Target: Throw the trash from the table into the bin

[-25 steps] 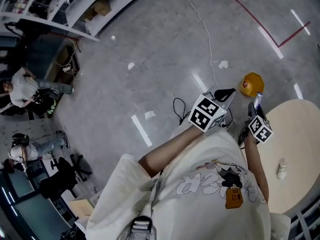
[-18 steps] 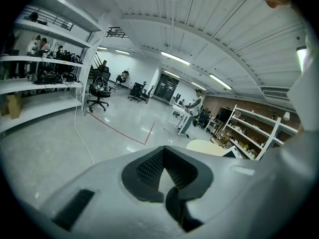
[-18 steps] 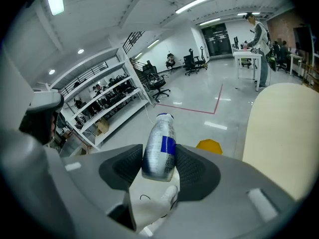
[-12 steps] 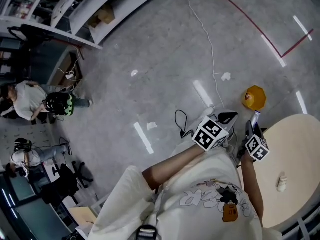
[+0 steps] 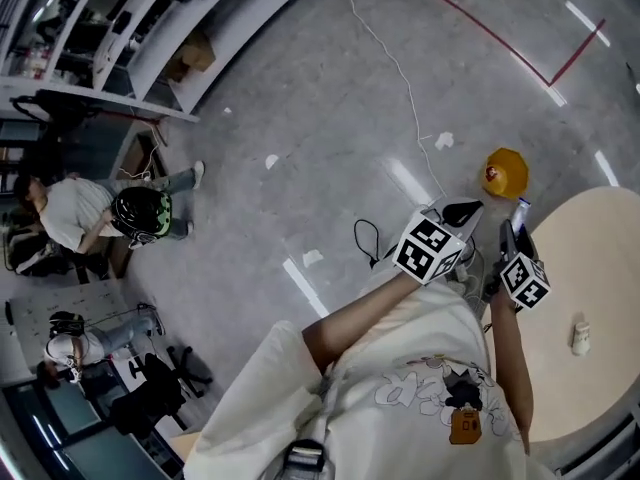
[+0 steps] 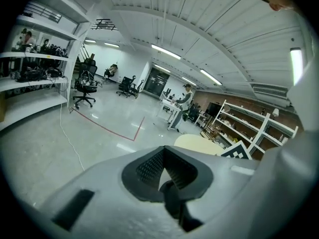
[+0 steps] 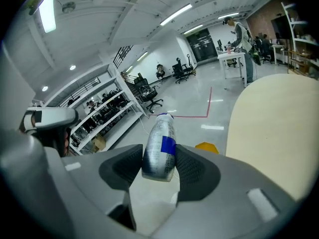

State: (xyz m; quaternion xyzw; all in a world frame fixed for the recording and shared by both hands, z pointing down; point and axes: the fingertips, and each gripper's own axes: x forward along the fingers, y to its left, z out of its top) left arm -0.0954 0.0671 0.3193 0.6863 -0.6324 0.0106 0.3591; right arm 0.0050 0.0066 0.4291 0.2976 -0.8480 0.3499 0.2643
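Both drifted slightly; I kept left tongs (image 6: 165, 159) together and right tongs (image 7: 159, 166) clamped on a silver-blue bottle (image 7: 160, 142).

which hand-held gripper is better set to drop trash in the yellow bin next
Right. The right hand-held gripper is clamped on a silver bottle with a blue label, and the yellow bin sits on the floor beyond its jaws. The left hand-held gripper is shut and empty.

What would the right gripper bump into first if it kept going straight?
Nothing near. The right gripper, holding the silver bottle, would probably reach the floor beside the yellow bin, maybe the bin itself; depth is unclear.
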